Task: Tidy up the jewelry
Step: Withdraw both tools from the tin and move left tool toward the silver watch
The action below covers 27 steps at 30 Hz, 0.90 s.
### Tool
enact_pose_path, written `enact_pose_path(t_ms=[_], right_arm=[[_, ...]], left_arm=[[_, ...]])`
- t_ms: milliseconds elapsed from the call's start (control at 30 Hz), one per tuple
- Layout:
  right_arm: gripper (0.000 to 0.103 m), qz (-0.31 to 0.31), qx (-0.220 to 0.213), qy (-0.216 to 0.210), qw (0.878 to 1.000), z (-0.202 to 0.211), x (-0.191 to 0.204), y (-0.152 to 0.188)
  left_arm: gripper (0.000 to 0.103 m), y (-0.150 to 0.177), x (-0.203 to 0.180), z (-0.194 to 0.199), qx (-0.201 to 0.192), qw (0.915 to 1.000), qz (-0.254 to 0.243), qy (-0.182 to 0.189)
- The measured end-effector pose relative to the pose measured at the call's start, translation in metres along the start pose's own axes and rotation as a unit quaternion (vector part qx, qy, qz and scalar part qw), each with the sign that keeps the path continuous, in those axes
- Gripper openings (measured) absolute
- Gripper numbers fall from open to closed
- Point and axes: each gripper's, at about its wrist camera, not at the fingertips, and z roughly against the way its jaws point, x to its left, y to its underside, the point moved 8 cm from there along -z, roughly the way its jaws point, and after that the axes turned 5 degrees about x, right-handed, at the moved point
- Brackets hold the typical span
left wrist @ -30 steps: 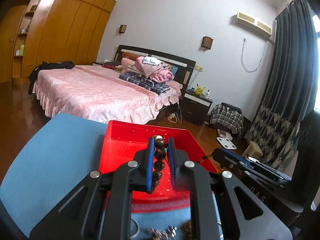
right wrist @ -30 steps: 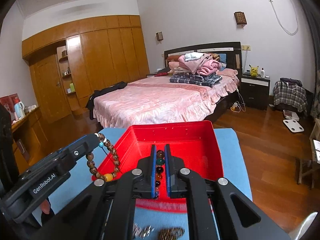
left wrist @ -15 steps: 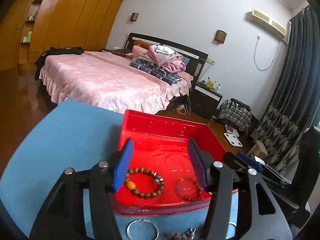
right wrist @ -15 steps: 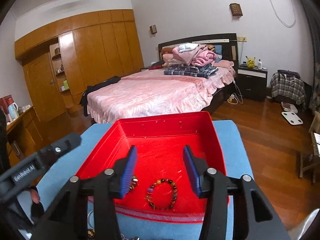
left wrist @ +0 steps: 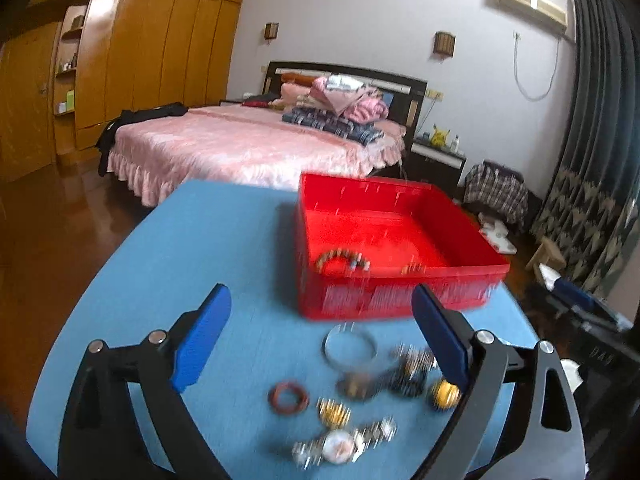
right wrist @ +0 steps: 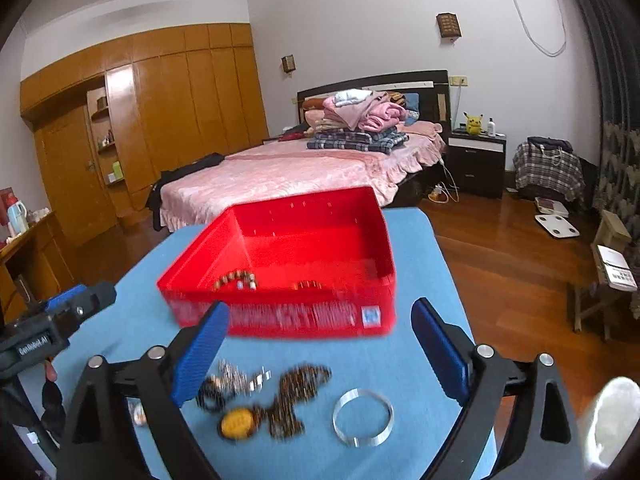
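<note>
Both grippers, left point(left wrist: 320, 312) and right point(right wrist: 320, 326), are hovering empty with jaws spread wide above loose jewelry point(left wrist: 360, 392) at frame bottom, apparently lining up another pick for the red tray point(right wrist: 376, 240), where two bead bracelets point(right wrist: 236, 279) are lying at frame centre

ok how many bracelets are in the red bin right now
2. A brown beaded bracelet lies at the front left of the red bin, and a smaller reddish one sits to its right. The front wall may hide others.
</note>
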Motion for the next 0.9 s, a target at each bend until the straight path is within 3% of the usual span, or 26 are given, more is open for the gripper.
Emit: enact_pose_path(t_ms=[300,667,767,900], right_arm=[[0.091,0.012,0.019,0.002,1.0,0.015,0.008,0.037],[0.091,0.01,0.036,0.003,0.999,0.009,0.007,0.061],[0.091,0.008,0.039,0.005,0.999,0.008,0.006,0.063],[0.091,0.006,0.039,0.007,0.999,0.009,0.005,0.064]], left_arm=[[0.089,0.064,0.009,0.0,0.057,0.9981,-0.023,-0.003],[0.088,0.085,0.009,-0.009,0.076,0.997,-0.016,0.008],[0.081,0.087,0.005,-0.013,0.079,0.9965,-0.019,0.018],[0.058,0.093,-0.001,-0.016,0.097,0.9943,-0.021,0.037]])
